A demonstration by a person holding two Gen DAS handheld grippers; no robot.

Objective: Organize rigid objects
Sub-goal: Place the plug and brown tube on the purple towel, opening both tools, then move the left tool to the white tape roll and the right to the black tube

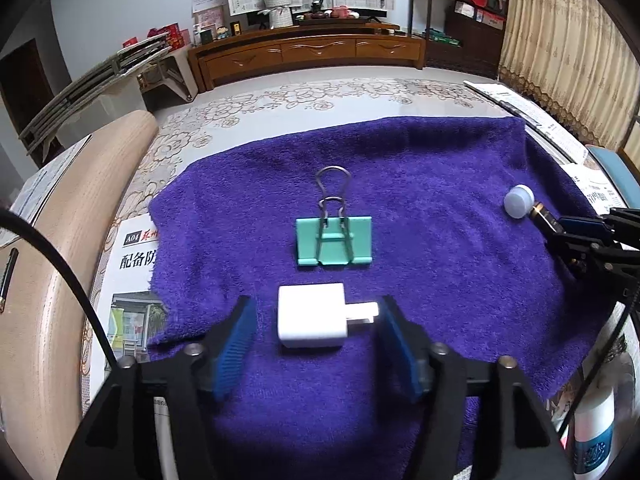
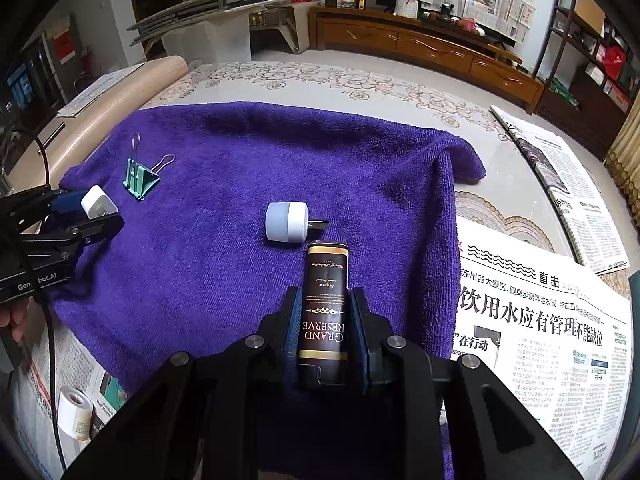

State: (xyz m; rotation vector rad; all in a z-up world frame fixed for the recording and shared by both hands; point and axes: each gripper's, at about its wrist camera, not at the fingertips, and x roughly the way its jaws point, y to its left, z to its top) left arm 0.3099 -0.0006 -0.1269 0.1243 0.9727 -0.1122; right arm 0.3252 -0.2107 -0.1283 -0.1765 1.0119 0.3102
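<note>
On a purple towel (image 1: pixel 420 184) lie a green binder clip (image 1: pixel 334 242), a white plug adapter (image 1: pixel 312 316) and a small white USB lamp (image 1: pixel 519 201). My left gripper (image 1: pixel 316 320) is open, its blue pads either side of the adapter, which lies on the towel. My right gripper (image 2: pixel 326 320) is shut on a dark brown "Grand Reserve" box (image 2: pixel 325 304), held just behind the USB lamp (image 2: pixel 287 221). The clip (image 2: pixel 140 178) and adapter (image 2: pixel 98 202) show at the left of the right wrist view, with the left gripper (image 2: pixel 86 214) around the adapter.
Newspapers (image 2: pixel 540 320) cover the table to the right of the towel and under its left edge (image 1: pixel 132 280). A wooden chair back (image 1: pixel 68 240) stands at the left. A white bottle (image 1: pixel 592 436) stands at the front right, a small white roll (image 2: pixel 74 412) at the front left.
</note>
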